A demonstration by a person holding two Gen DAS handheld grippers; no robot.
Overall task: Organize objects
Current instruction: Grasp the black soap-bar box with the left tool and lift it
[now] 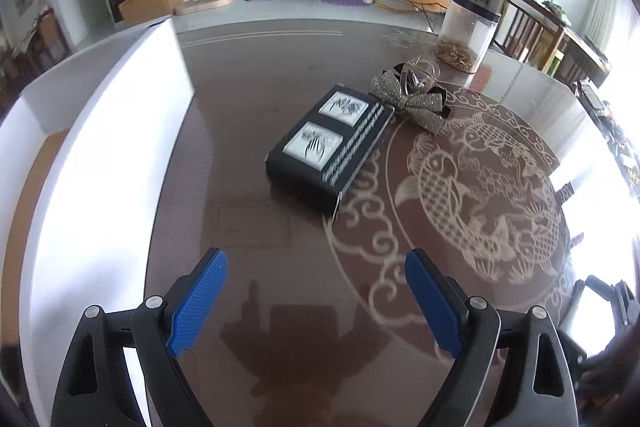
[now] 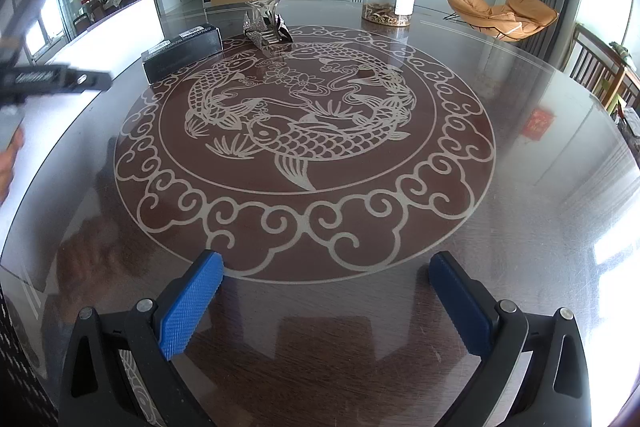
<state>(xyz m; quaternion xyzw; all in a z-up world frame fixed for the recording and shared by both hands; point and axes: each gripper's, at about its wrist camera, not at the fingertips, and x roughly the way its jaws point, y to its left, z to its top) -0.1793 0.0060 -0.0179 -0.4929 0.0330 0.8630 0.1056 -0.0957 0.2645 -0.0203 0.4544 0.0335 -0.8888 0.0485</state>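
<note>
The round dark-brown glass-topped table, with its pale carp-and-cloud medallion, fills both views. The tall white open box stands at its left edge, rising well above the tabletop. The left gripper hangs over bare glass just beside that white wall, its blue-padded fingers spread wide with nothing between them and touching nothing. The right gripper is likewise spread wide and empty, poised over the near rim of the medallion.

The black rectangular carton with two white ink-drawing panels lies flat beyond the left gripper, near the white box but apart from it, with open glass on every near side. At its far corner sits the glittery silver bow with a clear glass ornament, touching or just beside the carton; I cannot tell which. The clear cylindrical jar with a black lid, with brownish bits at the bottom, stands farther back, near the table's far edge.

Only the left view shows the carton's printed top. Only the right view shows the whole medallion, the wide empty right half of the table, and the left gripper's blurred black body at the left edge with a hand below it.
</note>
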